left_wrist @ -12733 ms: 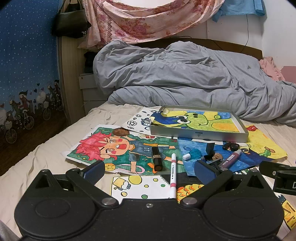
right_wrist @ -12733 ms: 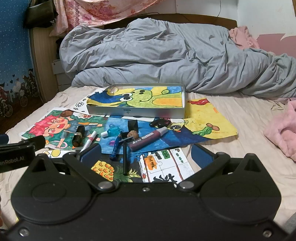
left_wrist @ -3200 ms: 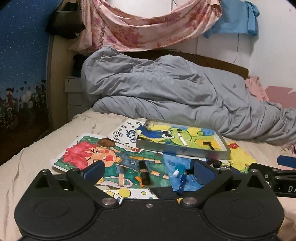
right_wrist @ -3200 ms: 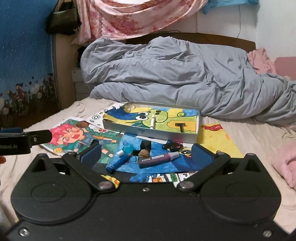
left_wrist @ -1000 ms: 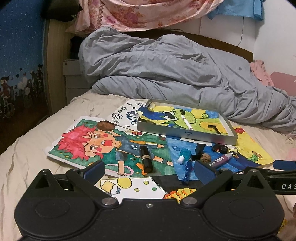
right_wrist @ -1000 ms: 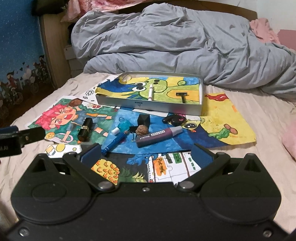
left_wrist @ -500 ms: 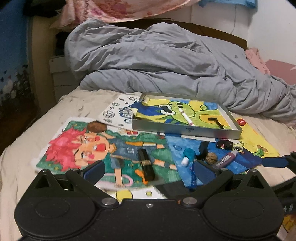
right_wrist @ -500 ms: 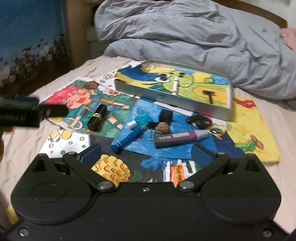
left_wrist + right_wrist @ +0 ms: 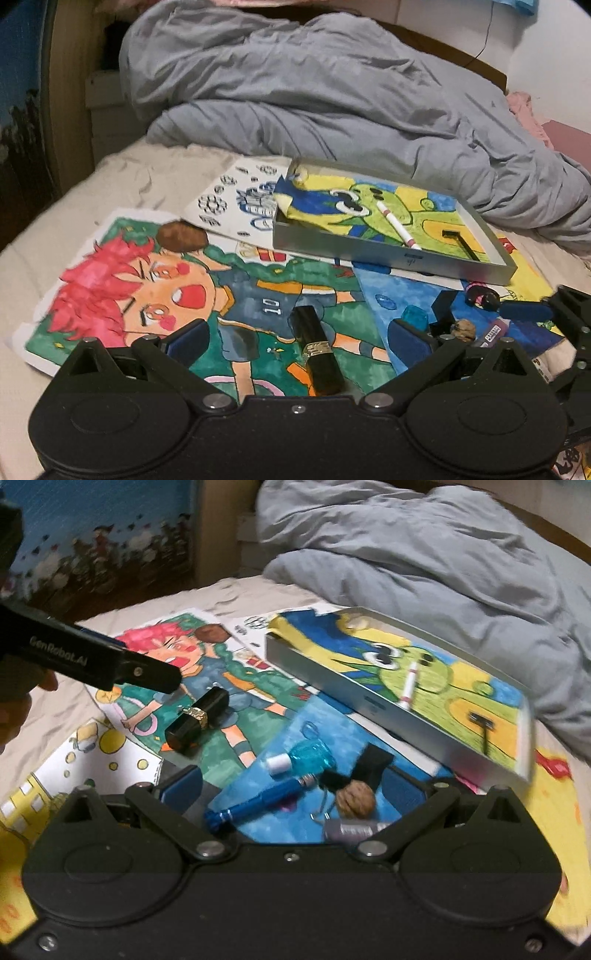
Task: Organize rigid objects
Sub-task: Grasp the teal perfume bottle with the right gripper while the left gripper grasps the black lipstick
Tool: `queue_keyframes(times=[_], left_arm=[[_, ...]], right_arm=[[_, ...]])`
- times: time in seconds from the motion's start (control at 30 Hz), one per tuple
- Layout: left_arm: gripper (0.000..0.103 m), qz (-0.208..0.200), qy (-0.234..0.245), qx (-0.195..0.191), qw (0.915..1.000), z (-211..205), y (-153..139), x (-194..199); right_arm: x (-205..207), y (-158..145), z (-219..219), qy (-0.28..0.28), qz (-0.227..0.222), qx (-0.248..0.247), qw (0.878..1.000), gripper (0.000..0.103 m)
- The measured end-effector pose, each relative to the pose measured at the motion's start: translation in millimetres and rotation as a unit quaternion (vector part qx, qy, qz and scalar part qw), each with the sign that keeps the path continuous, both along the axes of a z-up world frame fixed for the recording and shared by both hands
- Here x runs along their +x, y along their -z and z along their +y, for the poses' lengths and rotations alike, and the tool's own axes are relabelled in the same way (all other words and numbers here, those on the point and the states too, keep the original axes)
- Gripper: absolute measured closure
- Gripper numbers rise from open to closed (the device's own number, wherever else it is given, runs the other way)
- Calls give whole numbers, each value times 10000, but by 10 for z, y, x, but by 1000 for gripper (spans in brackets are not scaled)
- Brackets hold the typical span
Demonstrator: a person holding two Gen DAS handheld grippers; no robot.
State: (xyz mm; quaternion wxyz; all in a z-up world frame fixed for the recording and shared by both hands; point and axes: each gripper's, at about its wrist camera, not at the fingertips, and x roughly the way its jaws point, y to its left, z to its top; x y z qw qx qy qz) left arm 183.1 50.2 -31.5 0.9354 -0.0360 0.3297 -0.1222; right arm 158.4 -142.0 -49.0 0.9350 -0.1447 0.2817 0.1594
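My left gripper (image 9: 299, 339) is open low over the drawings, and a black lipstick tube (image 9: 317, 350) with a gold band lies between its fingers. My right gripper (image 9: 291, 786) is also open, just above a blue pen (image 9: 258, 806), a walnut (image 9: 356, 799) and a teal bottle (image 9: 303, 758). A purple marker (image 9: 354, 829) lies partly hidden under the gripper body. The silver tray (image 9: 369, 705) behind them holds a white marker (image 9: 408, 686) and a black-handled tool (image 9: 484, 727). The same lipstick tube (image 9: 197, 720) shows to the left in the right wrist view.
Coloured drawings (image 9: 147, 295) cover the beige bed sheet. A grey duvet (image 9: 332, 92) is heaped behind the tray (image 9: 391, 254). A small black box (image 9: 373, 764) and a dark round item (image 9: 482, 295) lie near the tray. The left gripper's finger (image 9: 110, 661) reaches in from the left.
Both grippers have dropped lower and closer to the loose items, the left towards the lipstick, the right towards the pen and walnut. Earlier, the white marker and black tool went into the tray.
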Motion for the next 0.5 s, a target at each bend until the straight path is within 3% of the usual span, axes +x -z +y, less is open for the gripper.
queue_keyframes(times=[0.1,0.27,0.5], left_arm=[[2,187,61,-116,9997,3,100,106],[12,345,249,-253,9988,-15,196,229],[26,531,404,-315,9973,-61,291,382]], right_arm=[[193,77,53,-303,31,-135,9994,2],[429,173,69,-544,150,-157,9983,20],[629,234,22,-575,199,-177,9980,25]])
